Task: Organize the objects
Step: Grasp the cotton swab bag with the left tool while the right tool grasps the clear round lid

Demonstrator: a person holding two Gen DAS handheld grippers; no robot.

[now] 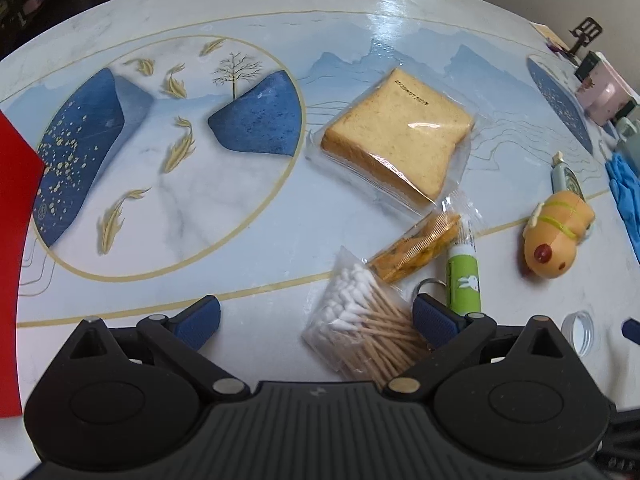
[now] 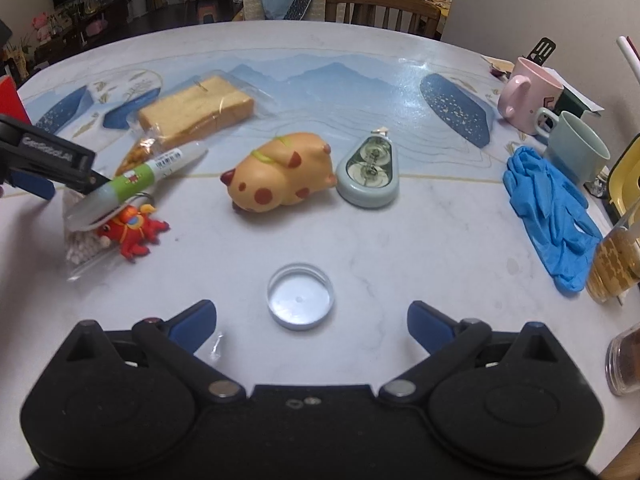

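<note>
The red crab keyring (image 2: 134, 232) has its top hidden under the green-banded marker (image 2: 132, 184), and in the left wrist view only its metal ring (image 1: 427, 285) peeks out past the right finger, which also covers 1 corner of the bag of cotton swabs (image 1: 360, 320). The printed date on the wrapped bread (image 1: 396, 136) and the barcode text on the marker are too small to read. The blue gloves (image 1: 624, 196), the red sheet (image 1: 16, 240) and the amber jar (image 2: 624, 364) are cut off by the picture edges.
</note>
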